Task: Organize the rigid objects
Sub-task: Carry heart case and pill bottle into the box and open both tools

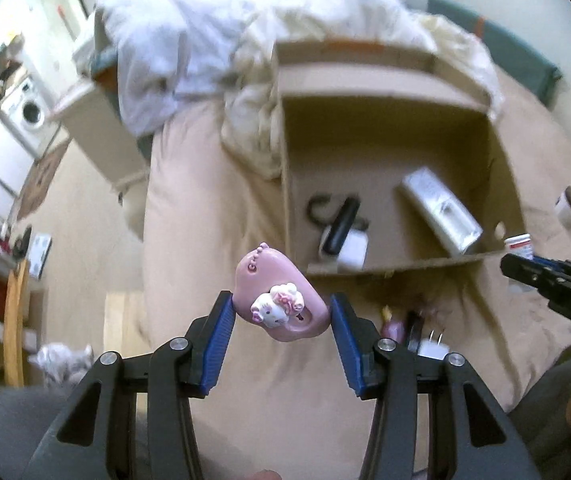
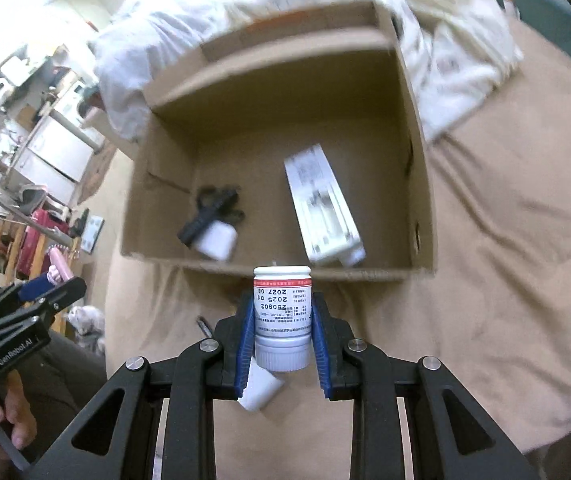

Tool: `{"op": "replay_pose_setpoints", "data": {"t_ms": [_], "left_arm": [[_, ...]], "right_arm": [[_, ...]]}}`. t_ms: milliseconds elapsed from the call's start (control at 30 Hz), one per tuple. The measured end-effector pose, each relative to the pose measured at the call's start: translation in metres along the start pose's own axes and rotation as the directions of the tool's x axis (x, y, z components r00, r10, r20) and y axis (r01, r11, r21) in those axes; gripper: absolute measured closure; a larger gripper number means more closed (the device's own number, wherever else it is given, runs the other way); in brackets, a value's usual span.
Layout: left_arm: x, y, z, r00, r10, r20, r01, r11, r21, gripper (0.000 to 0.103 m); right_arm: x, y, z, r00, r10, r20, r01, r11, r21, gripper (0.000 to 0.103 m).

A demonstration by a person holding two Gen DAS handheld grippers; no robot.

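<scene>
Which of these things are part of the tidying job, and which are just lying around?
Job: pink charm in left tool; pill bottle in right tool; cardboard box; white plug.
Lying about: crumpled bedding; washing machine.

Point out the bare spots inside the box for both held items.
Cardboard box: the back half of its floor is bare, as is the strip between the black-and-white charger and the long white carton. The front edge, where both lie, is crowded.
</scene>
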State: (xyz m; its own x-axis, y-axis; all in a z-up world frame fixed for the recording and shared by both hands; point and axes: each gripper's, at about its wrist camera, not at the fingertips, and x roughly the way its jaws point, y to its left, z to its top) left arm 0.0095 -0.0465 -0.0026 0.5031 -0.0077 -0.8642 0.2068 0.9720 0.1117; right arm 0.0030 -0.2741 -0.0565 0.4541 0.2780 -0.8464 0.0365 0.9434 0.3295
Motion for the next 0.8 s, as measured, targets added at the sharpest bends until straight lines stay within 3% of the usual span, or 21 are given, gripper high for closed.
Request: {"op": "replay_pose_setpoints", "data": {"t_ms": [67, 333, 467, 800], "left_arm": [[-0.012, -0.001, 0.012, 0.999, 0.007, 0.051, -0.008, 1.0, 0.014, 0.058], [-0.038, 0.006, 0.059, 0.982, -0.096, 0.163, 0.099, 0.995, -0.016, 0.058], [-0.034, 0.003, 0.081, 0.977, -0.136, 0.166, 0.141, 0.99, -0.022, 0.058], [0.02, -0.023, 0.111, 0.986, -0.122, 0.111, 0.125, 0.992, -0.015, 0.058]], "right_arm": [[-0.011, 0.003, 0.005, 0.998, 0.013, 0.064, -0.012, 1.0, -0.012, 0.075], [-0.035, -0.002, 0.023, 0.974, 0.069, 0.217, -0.073, 0.997, 0.01, 0.075], [-0.04, -0.009, 0.038, 0.969, 0.07, 0.236, -0.075, 0.997, 0.015, 0.075], [-0.012, -0.025, 0.077, 0.98, 0.049, 0.195, -0.06, 0.997, 0.048, 0.075]]}}
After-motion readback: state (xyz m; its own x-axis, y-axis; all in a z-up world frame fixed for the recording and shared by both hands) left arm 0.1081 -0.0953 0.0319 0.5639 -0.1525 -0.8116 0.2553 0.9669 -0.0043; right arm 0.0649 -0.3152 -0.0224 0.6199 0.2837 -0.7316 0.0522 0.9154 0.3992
